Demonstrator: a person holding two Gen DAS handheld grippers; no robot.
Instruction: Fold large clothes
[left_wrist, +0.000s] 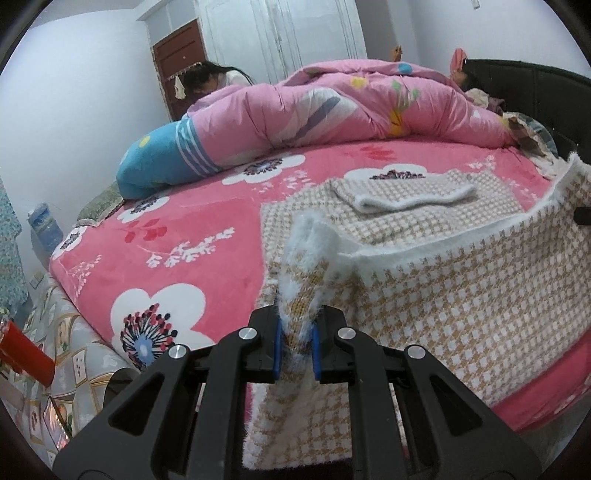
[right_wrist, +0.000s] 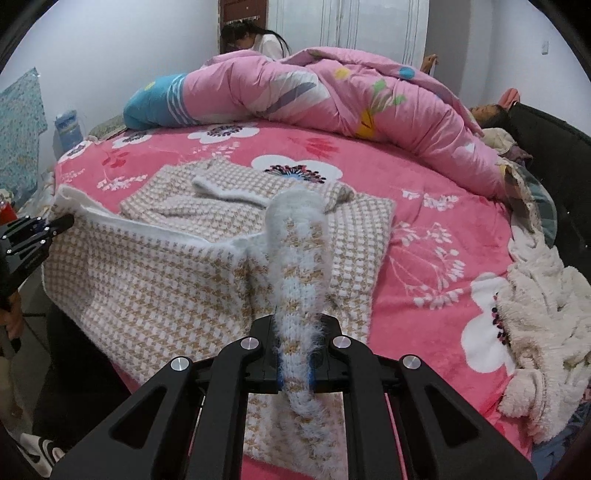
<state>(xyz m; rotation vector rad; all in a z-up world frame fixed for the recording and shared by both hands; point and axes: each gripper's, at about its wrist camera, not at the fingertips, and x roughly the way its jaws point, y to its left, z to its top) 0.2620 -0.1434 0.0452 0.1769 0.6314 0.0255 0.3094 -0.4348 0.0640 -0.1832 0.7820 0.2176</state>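
Note:
A tan-and-white houndstooth knit sweater (left_wrist: 461, 291) (right_wrist: 147, 280) lies on the pink flowered bed (left_wrist: 177, 236) (right_wrist: 443, 221), its far part flat with a sleeve folded across it (left_wrist: 413, 197) (right_wrist: 229, 192). My left gripper (left_wrist: 297, 347) is shut on the sweater's white fuzzy hem at one corner. My right gripper (right_wrist: 295, 363) is shut on the hem at the other corner. The hem edge (left_wrist: 461, 236) (right_wrist: 147, 225) is lifted off the bed and stretches between both grips. The left gripper also shows at the left edge of the right wrist view (right_wrist: 37, 229).
A pink quilt (left_wrist: 332, 107) (right_wrist: 332, 99) is heaped along the bed's far side. One person sits behind it (left_wrist: 210, 79) (right_wrist: 255, 37); another lies at the right (right_wrist: 487, 112). A cream fleece garment (right_wrist: 543, 314) lies on the bed's right edge. A dark headboard (left_wrist: 546, 99) curves at right.

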